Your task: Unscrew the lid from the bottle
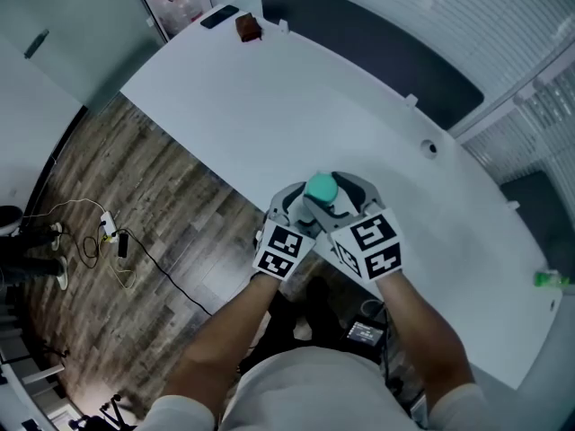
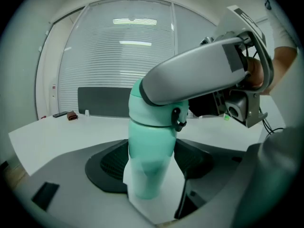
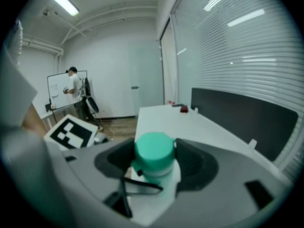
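At the near edge of the white table (image 1: 269,106), the left gripper (image 1: 296,208) was clamped on the green bottle's (image 2: 149,160) body, apparently to steady it. The right gripper (image 1: 347,203) was closed round the lid (image 3: 154,151), seemingly placed to twist it off.

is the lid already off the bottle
No, the green lid sits on top of the bottle, clamped between the jaws of the right hand-held gripper.
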The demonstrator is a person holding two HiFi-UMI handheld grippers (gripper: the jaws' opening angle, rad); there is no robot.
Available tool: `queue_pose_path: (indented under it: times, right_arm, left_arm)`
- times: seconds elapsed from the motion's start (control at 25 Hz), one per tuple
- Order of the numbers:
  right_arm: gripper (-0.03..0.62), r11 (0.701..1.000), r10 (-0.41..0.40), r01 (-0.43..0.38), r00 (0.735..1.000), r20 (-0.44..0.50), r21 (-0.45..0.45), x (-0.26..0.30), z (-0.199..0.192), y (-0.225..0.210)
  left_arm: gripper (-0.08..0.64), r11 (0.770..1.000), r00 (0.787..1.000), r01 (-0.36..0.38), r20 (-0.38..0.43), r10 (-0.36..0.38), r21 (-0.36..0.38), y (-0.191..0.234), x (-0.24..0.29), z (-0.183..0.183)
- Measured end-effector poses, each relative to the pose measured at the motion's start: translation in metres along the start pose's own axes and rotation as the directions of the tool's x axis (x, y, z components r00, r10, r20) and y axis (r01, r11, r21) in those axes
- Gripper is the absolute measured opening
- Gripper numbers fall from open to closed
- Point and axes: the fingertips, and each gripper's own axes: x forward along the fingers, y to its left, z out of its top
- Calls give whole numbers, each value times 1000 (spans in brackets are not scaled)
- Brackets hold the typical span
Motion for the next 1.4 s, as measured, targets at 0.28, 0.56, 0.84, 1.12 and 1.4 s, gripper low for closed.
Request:
queue_pose_path:
  times: [0.28,0.56,0.84,1.12,1.4]
  right_arm:
    - [281,994,80,-81,997,-21,-79,0,1,0]
    - [281,985,141,-145,989,-41,-97,0,2,2]
    - [281,988,122,-125,992,-32,-92,0,1,1]
    - [281,989,113,-115,993,-32,-97,1,0,1]
    - [281,992,97,-99,995,-27,-80,1,1,0]
  left_arm:
    - [307,979,981,194,-38,-192,57,-2,2,0]
    - [305,943,946,321,-71,-316,84,-5,0,0]
    - [305,951,952,304,-53,-301,63,-5,1,-1]
    - [305,953,954,298,-51,-295,52,-3,1,-3]
    - [305,956,956,291,-54,-288,37,-3,1,-3]
